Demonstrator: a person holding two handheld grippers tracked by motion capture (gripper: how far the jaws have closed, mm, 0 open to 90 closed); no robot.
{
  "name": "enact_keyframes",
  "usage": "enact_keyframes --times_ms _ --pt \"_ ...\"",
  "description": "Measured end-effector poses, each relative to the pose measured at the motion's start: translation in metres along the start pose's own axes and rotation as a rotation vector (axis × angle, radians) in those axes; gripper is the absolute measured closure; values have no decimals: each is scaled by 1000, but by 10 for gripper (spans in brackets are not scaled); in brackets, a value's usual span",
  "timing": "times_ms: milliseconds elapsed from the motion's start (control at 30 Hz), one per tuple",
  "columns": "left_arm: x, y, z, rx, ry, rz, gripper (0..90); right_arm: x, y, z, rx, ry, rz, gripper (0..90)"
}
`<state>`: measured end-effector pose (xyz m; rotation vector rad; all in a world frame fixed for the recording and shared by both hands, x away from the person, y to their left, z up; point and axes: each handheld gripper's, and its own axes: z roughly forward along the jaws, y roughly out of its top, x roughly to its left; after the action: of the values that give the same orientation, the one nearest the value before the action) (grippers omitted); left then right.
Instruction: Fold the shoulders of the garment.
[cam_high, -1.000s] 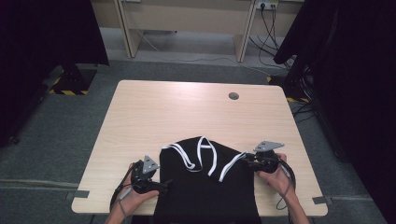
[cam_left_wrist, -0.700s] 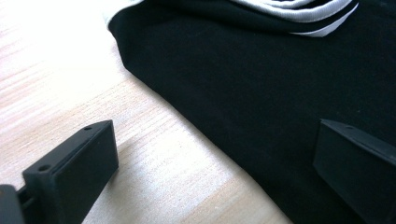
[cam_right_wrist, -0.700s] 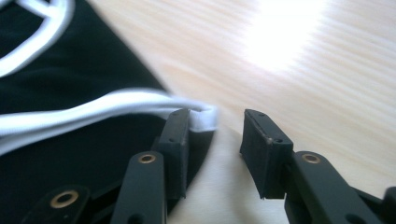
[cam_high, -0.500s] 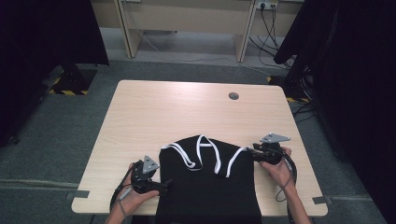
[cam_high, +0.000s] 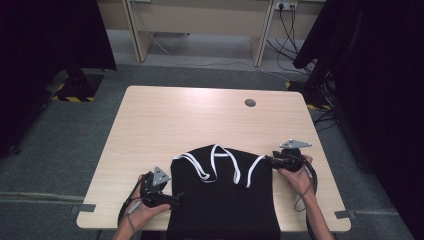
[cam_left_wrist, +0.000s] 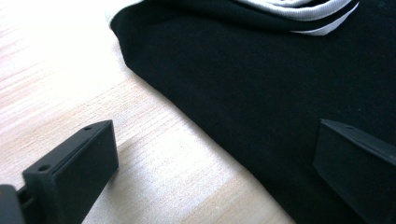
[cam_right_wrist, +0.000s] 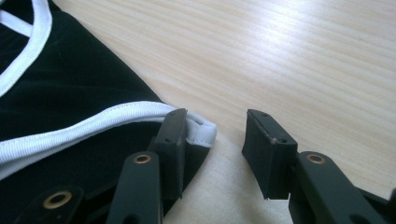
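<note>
2 hand-held grippers flank a black tank top with white trim (cam_high: 222, 192) lying at the lower centre of the high view, on the near edge of the wooden table (cam_high: 200, 120). The left gripper (cam_high: 172, 199), at lower left, stands wide open astride the garment's side edge. The right gripper (cam_right_wrist: 212, 140) has just been opening; its jaws are apart, one beside the white-trimmed corner, pressing nothing.

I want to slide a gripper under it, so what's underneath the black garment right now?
The black garment lies flat on the wooden table, its near end past the front edge. Whatever else might be beneath is covered by the cloth.
</note>
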<state>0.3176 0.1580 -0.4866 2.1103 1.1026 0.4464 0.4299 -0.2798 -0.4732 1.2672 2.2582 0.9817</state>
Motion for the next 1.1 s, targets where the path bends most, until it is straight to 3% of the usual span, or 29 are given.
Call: enact_keyframes --times_ms 233,533,833,1100 --pt "0 0 0 0 1 0 0 1 5 3 0 0 -1 556" --pt "0 0 0 1 2 -1 0 15 4 -16 -32 74 1 471" --pt "0 0 0 1 3 -3 0 35 -12 -29 11 119 -52 447" --pt "0 0 0 1 3 -4 0 49 -27 -33 28 129 -66 399"
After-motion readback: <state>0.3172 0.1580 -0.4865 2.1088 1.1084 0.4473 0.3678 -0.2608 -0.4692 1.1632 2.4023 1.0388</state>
